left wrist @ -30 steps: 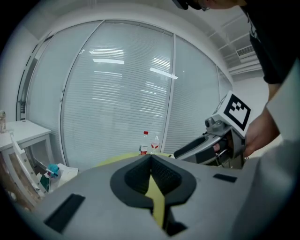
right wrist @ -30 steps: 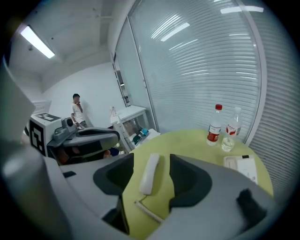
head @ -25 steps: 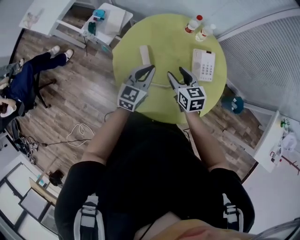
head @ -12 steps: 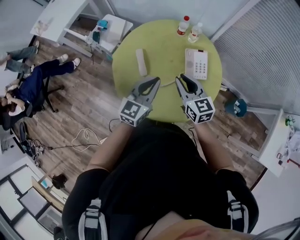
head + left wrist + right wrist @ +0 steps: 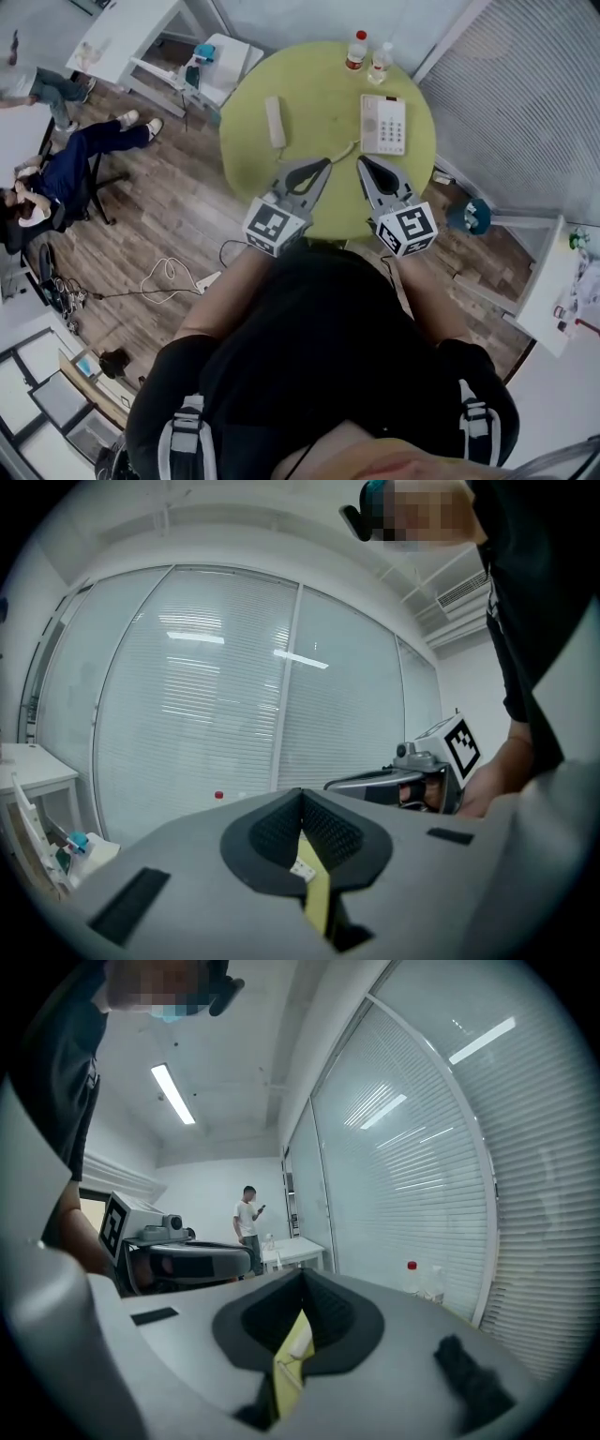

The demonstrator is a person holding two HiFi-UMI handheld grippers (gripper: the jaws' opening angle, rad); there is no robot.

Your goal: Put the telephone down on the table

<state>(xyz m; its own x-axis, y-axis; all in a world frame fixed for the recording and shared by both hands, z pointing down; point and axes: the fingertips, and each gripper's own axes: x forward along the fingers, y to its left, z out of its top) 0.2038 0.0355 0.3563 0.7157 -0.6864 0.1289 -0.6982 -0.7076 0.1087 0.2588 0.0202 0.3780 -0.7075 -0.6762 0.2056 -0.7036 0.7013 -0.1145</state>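
Observation:
The white telephone base [image 5: 382, 124] sits on the far right of the round yellow-green table [image 5: 319, 103]. Its handset [image 5: 274, 122] lies flat on the table's left part, apart from the base, with a thin cord [image 5: 339, 156] running between them. Both grippers hover over the near edge, short of the phone. My left gripper [image 5: 322, 165] is shut, its pads meeting with nothing between them [image 5: 300, 797]. My right gripper [image 5: 364, 162] is shut and empty too [image 5: 302, 1277]. Each gripper sees the other beside it.
Two bottles [image 5: 356, 49] [image 5: 379, 62] stand at the table's far edge, behind the base. A white desk and chair [image 5: 202, 52] stand to the left, a seated person [image 5: 56, 169] beyond them. A cable [image 5: 169, 274] lies on the wood floor. Blinds line the right wall.
The right gripper's jaws have gone from open to shut with nothing in them. Both grippers have drawn back toward the near edge. The handset and base lie still.

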